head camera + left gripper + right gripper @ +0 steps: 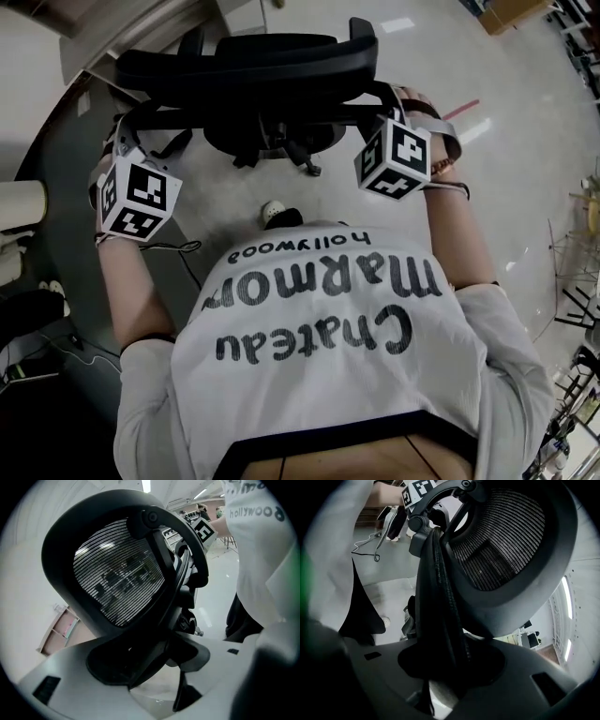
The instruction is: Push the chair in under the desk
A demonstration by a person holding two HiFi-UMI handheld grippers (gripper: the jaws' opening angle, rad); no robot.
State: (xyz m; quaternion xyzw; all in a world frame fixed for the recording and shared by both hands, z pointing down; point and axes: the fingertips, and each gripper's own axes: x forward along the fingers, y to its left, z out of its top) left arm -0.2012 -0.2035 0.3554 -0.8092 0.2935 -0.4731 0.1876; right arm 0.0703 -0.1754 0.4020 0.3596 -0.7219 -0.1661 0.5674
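A black office chair (248, 61) with a mesh back stands in front of me, its back toward me. My left gripper (129, 139) is shut on the left edge of the chair's back frame (140, 663). On the other side, my right gripper (401, 105) is shut on the right edge of the back frame (440, 634). The mesh back (117, 578) fills the left gripper view, and the mesh (501, 541) also fills much of the right gripper view. A dark grey desk top (56, 197) curves along my left. The fingertips themselves are hidden behind the frame.
The chair's wheeled base (291, 155) is just ahead of my shoe (277, 216). A cable (173, 247) lies on the desk top near the left gripper. Glossy pale floor (506, 178) spreads to the right, with racks (577, 272) at its far right edge.
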